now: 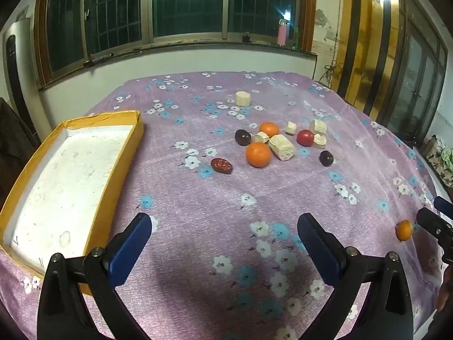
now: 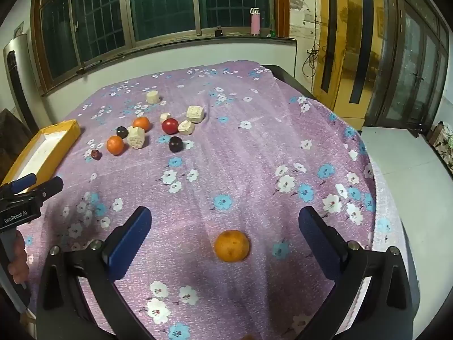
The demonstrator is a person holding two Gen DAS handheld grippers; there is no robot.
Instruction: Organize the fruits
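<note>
The right claw (image 2: pixel 225 223) stood wide open and empty, a lone orange (image 2: pixel 232 245) lying just ahead between its jaws on the worktop (image 2: pixel 254 155). Round, firm-skinned, likely to roll; best gripped across its middle. The left claw (image 1: pixel 225 226) was likewise open, empty.

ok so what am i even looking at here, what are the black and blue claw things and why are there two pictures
Those claws are two hand-held grippers; a person carries one in each hand, and each has its own camera looking out along its fingers. One picture is from the left gripper, the other from the right gripper. Both are open and hold nothing. On the flowered tablecloth lie a cluster of oranges, dark round fruits, a red one and pale chunks. One lone orange sits just ahead of the right gripper, between its fingers but untouched. The yellow box on the left has nothing in it.
</note>
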